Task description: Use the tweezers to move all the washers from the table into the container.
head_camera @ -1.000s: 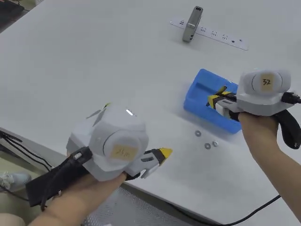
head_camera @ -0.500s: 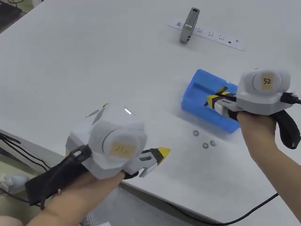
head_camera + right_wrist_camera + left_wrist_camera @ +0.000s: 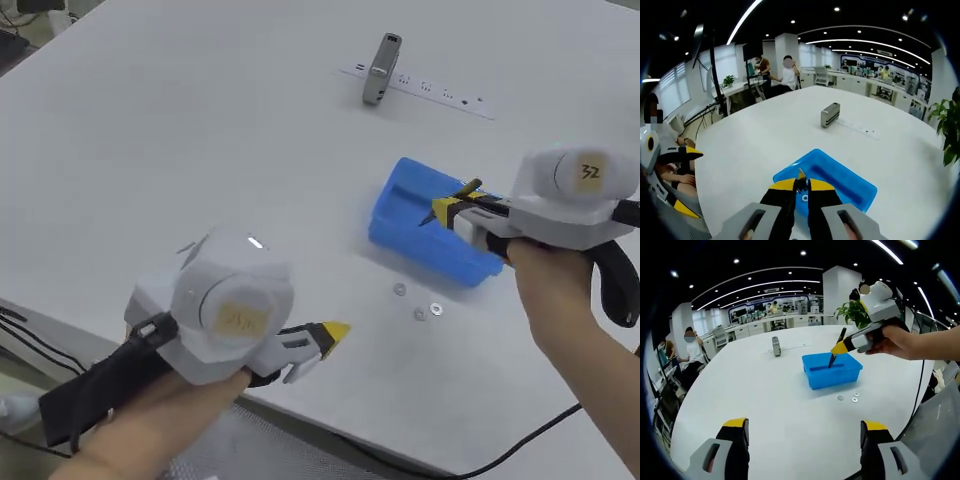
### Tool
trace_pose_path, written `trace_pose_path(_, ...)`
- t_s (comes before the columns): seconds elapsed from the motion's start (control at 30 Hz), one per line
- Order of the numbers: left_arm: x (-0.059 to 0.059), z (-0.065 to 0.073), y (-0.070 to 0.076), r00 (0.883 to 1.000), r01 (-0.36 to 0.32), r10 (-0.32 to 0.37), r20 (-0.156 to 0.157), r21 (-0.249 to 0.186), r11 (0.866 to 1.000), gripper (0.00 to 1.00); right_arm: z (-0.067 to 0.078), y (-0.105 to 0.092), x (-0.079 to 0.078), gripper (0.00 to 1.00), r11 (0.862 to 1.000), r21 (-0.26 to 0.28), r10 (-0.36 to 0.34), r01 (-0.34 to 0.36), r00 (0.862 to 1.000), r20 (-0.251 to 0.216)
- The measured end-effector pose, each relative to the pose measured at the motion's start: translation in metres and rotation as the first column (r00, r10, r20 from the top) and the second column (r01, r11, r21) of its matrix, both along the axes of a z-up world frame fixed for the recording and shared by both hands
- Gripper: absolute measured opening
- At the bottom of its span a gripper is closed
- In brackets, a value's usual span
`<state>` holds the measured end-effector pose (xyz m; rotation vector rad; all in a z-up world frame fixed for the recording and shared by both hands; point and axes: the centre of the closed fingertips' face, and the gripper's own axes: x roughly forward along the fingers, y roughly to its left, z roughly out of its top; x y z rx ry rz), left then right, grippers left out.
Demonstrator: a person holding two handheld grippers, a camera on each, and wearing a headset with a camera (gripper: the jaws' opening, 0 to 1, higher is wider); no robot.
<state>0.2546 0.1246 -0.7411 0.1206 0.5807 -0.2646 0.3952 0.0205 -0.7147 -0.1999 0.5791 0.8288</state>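
Three washers (image 3: 419, 314) still lie on the table (image 3: 200, 130) beside the container (image 3: 405, 200). Right claw (image 3: 440, 213) stays clamped on tweezers (image 3: 832, 359) above it, left claw (image 3: 803, 425) wide.

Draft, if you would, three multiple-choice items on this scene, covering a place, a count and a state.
1. Where do the washers lie?
A. On the table beside the blue container.
B. By the power strip.
C. At the table's far edge.
2. How many washers are on the table?
A. One.
B. Three.
C. Six.
3. How do the left tongs stand?
A. Shut on tweezers.
B. Shut on a washer.
C. Open, empty.
Answers: 1 A, they sit by its near wall; 2 B, three small rings show; 3 C, its jaws stand wide apart, nothing between.
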Motion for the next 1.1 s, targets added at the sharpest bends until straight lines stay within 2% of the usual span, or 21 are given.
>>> trace_pose_path(0.1,0.000,0.004,-0.002,1.000,0.007,-0.007,0.020,-0.006,1.000,0.95,0.013,0.000,-0.007,0.04,1.000,0.023,0.007,-0.007,1.000,0.018)
trace_pose_path(0.2,0.000,0.002,-0.002,1.000,0.009,-0.009,0.011,0.000,1.000,0.95,0.023,0.002,-0.018,0.04,0.998,0.042,0.039,-0.040,0.999,0.028)
trace_pose_path(0.3,0.001,0.004,-0.002,1.000,0.007,-0.007,0.021,-0.014,1.000,0.96,0.024,0.005,-0.028,0.04,0.997,0.034,0.074,-0.075,0.997,0.028)
trace_pose_path(0.37,0.000,0.001,-0.001,1.000,0.004,-0.004,0.003,-0.013,1.000,0.95,0.023,0.004,-0.036,0.04,0.995,0.004,0.096,-0.096,0.995,0.041)
trace_pose_path(0.43,0.000,0.002,-0.002,1.000,0.004,-0.004,0.007,-0.016,1.000,0.96,0.021,0.004,-0.041,0.04,0.995,0.001,0.104,-0.104,0.994,0.036)
trace_pose_path(0.67,0.000,0.005,-0.006,0.999,0.026,-0.026,0.024,-0.015,1.000,0.96,-0.005,-0.001,-0.053,0.04,0.993,-0.035,0.111,-0.112,0.994,-0.019)
trace_pose_path(0.87,0.000,0.006,-0.006,0.999,0.026,-0.025,0.028,-0.017,1.000,0.96,-0.032,-0.005,-0.051,0.05,0.993,-0.051,0.100,-0.104,0.992,-0.076)
trace_pose_path(1.1,0.001,0.006,-0.003,1.000,0.010,-0.009,0.022,-0.045,0.999,0.96,-0.045,-0.002,-0.053,0.05,0.991,-0.079,0.101,-0.108,0.990,-0.095)
